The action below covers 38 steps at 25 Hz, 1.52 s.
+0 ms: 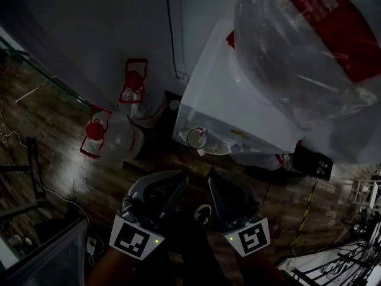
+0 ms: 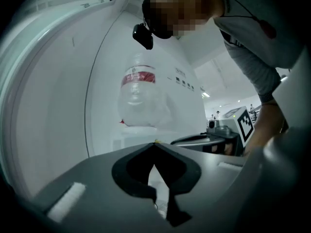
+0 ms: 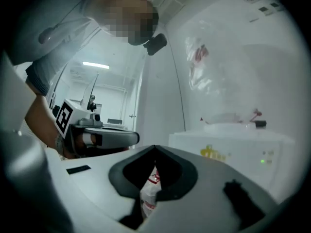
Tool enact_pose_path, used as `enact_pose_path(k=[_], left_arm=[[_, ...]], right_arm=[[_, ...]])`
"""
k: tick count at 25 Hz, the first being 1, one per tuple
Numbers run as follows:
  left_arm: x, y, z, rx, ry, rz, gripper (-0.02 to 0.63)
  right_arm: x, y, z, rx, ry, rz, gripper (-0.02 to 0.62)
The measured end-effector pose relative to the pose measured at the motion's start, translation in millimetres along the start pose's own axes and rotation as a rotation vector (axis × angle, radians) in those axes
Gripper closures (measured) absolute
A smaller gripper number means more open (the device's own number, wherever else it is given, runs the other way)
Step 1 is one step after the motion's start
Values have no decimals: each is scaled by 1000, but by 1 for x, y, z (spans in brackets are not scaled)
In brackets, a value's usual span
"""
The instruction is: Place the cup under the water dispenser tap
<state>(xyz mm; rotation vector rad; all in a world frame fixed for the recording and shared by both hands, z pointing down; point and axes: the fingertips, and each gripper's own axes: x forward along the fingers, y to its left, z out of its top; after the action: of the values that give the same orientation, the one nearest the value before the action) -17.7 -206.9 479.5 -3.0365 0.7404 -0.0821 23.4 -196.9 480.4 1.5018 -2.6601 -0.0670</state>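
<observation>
Nearest, the left hand-held gripper (image 2: 155,147) and the right hand-held gripper (image 3: 154,149) are sitting side by side and apart, both pointing towards the water dispenser (image 1: 238,100). The left one's jaws are pressing together at the tips and pinching nothing. The right one's jaws are likewise pressing together, empty. In the head view each is showing its marker cube at the bottom of the frame.

Just beyond them, the cup (image 1: 196,139) is showing only as a round pale rim. It is standing at the front of the dispenser, touching or just beside the left end of the grilled drip tray (image 1: 219,148). Whether it is sitting right under a tap I cannot tell.

To the left, 2 spare water bottles with red handles (image 1: 116,137) (image 1: 136,91) are standing on the dark wooden floor (image 1: 59,159). A large clear bottle with a red label (image 1: 309,52) is sitting on top of the dispenser.
</observation>
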Motion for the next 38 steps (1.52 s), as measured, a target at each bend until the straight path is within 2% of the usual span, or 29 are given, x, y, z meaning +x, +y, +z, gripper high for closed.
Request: enact_pose_path(k=[7,12,19,21,24,28,30,34,38], left_arm=[[-36,-15,85,-4,27,13,600],[-58,-34,139,1,48,-38,600],[-80,-48,219,94,15,-74,600],[-83,-50,237,75,10,-67,600],[-79,-55,251,-30,38,-58,600],[-74,-70,287,100,-19,-124,600],[-73,-74,297,78,-24,-131,600],[-73,-80,300,-63,-1,-120,600],[-70,-84,302,-80,-2,-136,598]], right_arm=[[-14,24,107,11,-23,48,581],[-31,50,163,32,-9,74,580],[-70,60,234,32,-3,47,580],[-79,59,250,39,-7,48,581],[-87,54,268,53,11,42,581],[-95,54,296,60,-3,60,580],[-98,55,307,58,-15,65,580],[-101,54,320,72,-49,70,580],[-99,51,325,72,-41,65,581]])
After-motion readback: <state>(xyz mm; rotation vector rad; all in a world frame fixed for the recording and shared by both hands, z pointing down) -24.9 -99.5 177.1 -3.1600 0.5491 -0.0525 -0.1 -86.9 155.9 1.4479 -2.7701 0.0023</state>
